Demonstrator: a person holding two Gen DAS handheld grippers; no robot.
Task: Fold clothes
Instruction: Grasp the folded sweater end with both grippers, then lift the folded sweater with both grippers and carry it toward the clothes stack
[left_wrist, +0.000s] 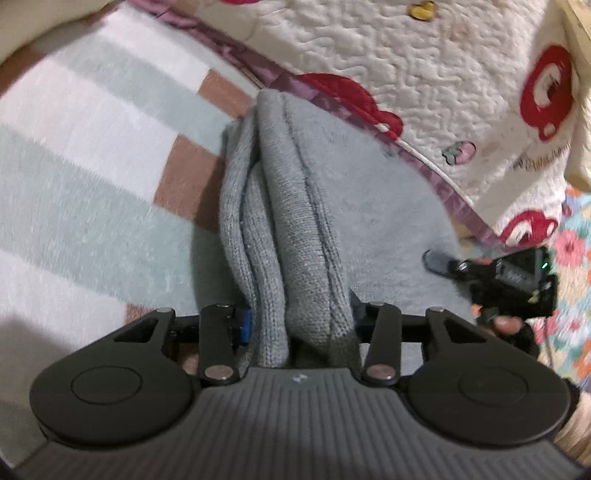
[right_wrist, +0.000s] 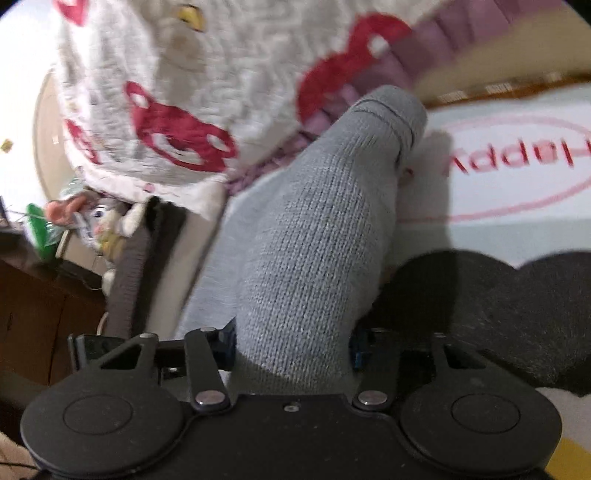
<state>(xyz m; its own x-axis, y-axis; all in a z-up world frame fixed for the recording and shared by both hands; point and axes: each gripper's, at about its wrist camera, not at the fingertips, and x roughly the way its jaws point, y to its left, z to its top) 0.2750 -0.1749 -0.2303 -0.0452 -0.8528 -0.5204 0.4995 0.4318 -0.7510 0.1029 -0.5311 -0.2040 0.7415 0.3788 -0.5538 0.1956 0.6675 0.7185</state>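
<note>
We grasp the grey knit sweater (left_wrist: 291, 221) in both the left gripper (left_wrist: 301, 325) and right gripper (right_wrist: 293, 343), bunched beside the bear quilt (left_wrist: 443, 92); lifted clear, we judge, for folding.

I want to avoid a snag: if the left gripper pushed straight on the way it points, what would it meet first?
The grey knit garment bunched between the left gripper's jaws, then probably the striped blanket beneath it; depth is hard to judge.
</note>
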